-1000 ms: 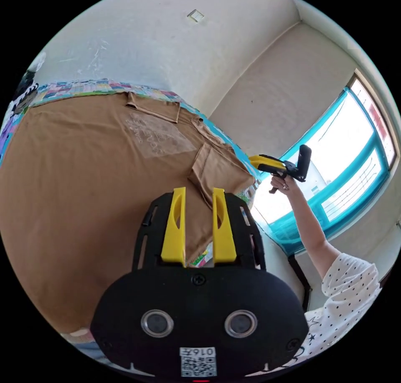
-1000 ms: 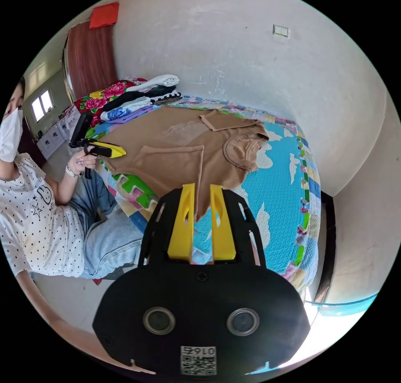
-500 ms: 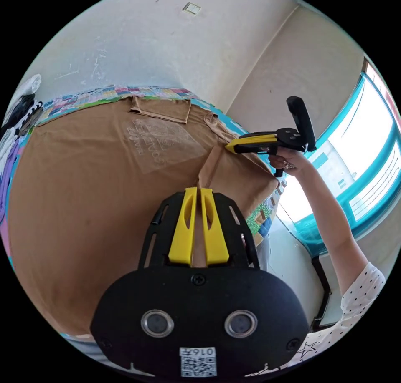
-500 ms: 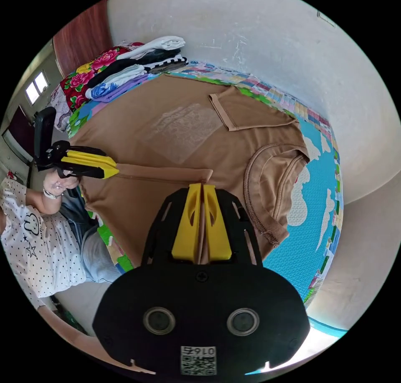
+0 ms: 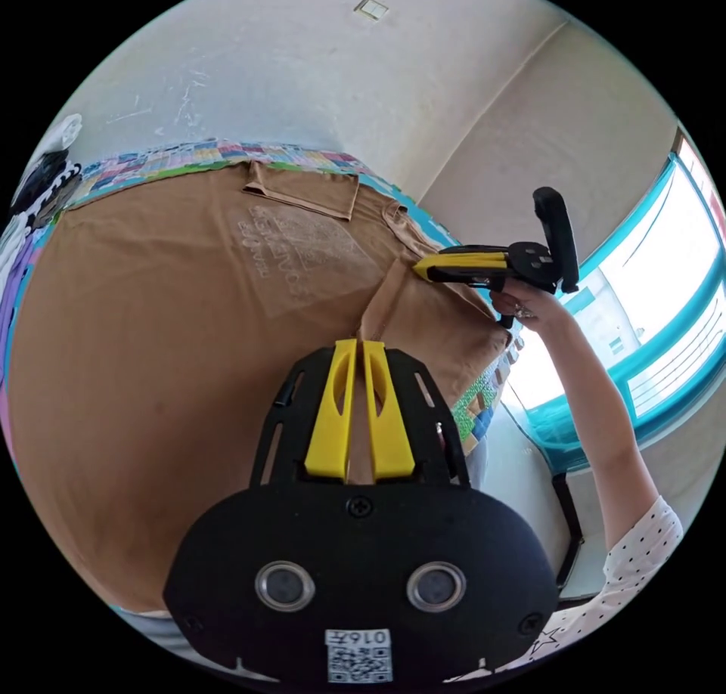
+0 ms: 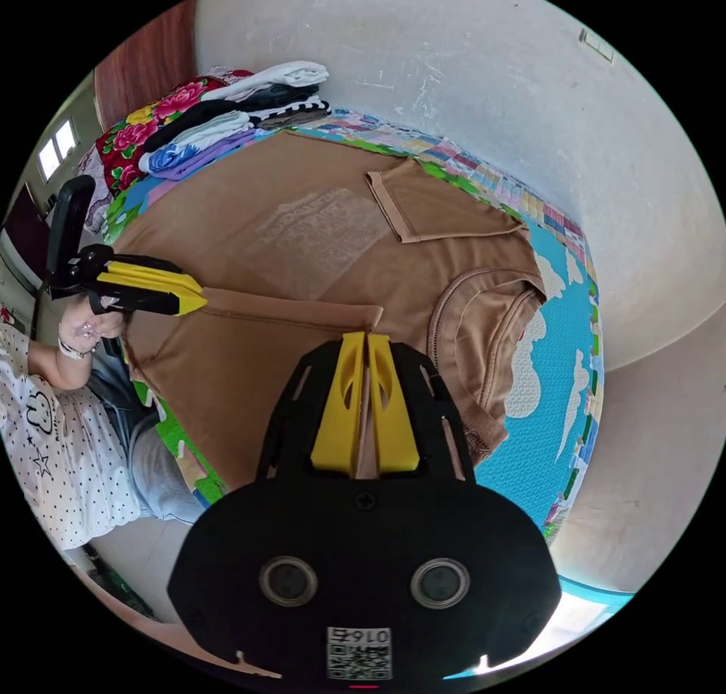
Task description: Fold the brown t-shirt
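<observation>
I have both grippers, left and right, clamped on the shirt's folded edge, keeping it taut.

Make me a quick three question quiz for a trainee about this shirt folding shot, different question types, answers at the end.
1. True or false: the left gripper is shut on the brown t-shirt.
2. Which part lies folded over the shirt's body by the wall? A) sleeve B) collar C) hem
3. What sits at the far end of the bed beyond the shirt?

Key: 1 true. 2 A. 3 a stack of folded clothes.
</observation>
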